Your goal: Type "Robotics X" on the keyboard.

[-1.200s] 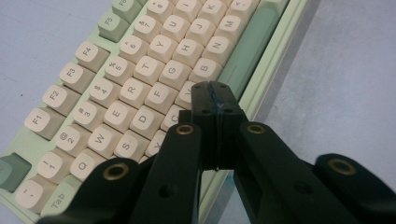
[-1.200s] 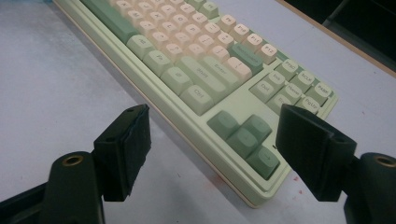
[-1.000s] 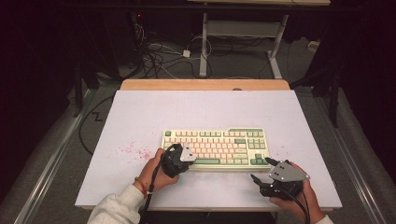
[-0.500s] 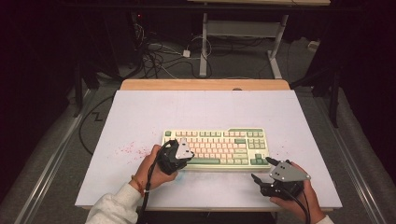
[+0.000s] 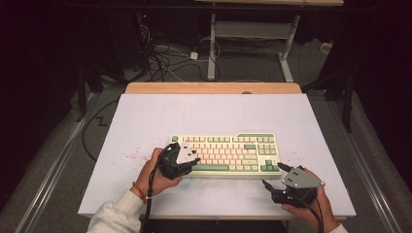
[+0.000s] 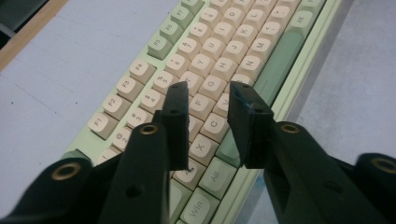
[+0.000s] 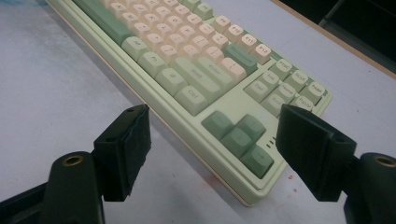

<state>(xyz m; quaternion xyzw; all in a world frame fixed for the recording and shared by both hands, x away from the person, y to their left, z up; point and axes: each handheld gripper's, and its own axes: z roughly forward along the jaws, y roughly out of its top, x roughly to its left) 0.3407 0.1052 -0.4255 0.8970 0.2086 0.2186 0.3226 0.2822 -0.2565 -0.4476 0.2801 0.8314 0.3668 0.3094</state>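
- Lying flat near the front edge of the white table top (image 5: 145, 116), the keyboard (image 5: 228, 154) has a pale green case with cream letter keys and darker green modifier keys, its long side running across the table
- In the high view the keyboard sits a little right of the table's middle, with bare white surface behind it and to both sides
- Over the keyboard's left end hangs the left gripper (image 5: 187, 158), held in the person's left hand (image 5: 155, 174), whose pale sleeve (image 5: 114, 218) comes in from the bottom edge
- In the left gripper view, the left gripper (image 6: 209, 100) has its two black jaws partly parted above the letter keys, with the tips over the rows around F, G and C; the jaws have just been opening, and nothing is clamped between them
- Whether the jaw tips touch the keycaps cannot be told
- The right gripper (image 5: 272, 175) rests in the person's right hand (image 5: 311, 206) just off the keyboard's front right corner, its grey three-cornered plate (image 5: 301, 177) on top
- In the right gripper view, the right gripper (image 7: 212, 140) stands with jaws wide apart and empty, looking at the corner with the arrow keys (image 7: 238, 135); the jaws are apart from the case
- Faint red specks (image 5: 131, 155) mark the table left of the keyboard
- A strip of bare wood (image 5: 214, 88) runs along the table's far edge
- Beyond it, on the dark floor, lie tangled cables (image 5: 170, 58) beside a white metal frame (image 5: 252, 34)
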